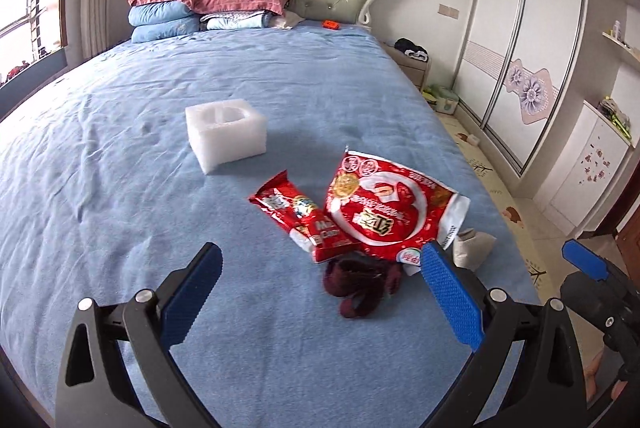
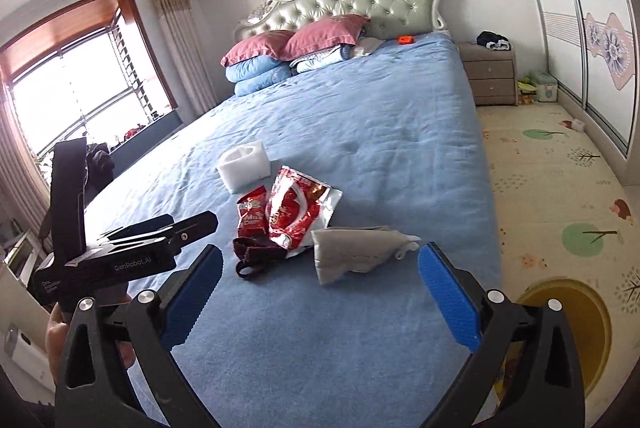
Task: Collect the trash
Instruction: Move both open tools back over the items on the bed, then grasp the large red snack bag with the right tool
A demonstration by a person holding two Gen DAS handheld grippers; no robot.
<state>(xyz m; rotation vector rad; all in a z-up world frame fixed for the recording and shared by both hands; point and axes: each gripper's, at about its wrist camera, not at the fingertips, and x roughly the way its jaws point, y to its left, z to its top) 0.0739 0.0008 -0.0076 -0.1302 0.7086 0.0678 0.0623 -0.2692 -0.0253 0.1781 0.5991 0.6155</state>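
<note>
On the blue bed (image 1: 160, 148) lie a white foam block (image 1: 226, 134), a small red snack wrapper (image 1: 304, 218), a large red snack bag (image 1: 384, 208), a dark maroon cloth item (image 1: 360, 284) and a grey sock (image 1: 472, 248). My left gripper (image 1: 320, 288) is open and empty, just short of the maroon item. My right gripper (image 2: 320, 276) is open and empty, just in front of the grey sock (image 2: 352, 248). The right wrist view also shows the foam block (image 2: 244, 164), the small wrapper (image 2: 252, 214), the large bag (image 2: 300, 212) and the maroon item (image 2: 252, 254).
Pillows and folded bedding (image 1: 192, 8) are stacked at the headboard. A small orange object (image 1: 331, 24) lies near them. A yellow bin (image 2: 576, 328) stands on the floor mat right of the bed. A nightstand (image 2: 492, 72) and wardrobe (image 1: 532, 48) are along the right.
</note>
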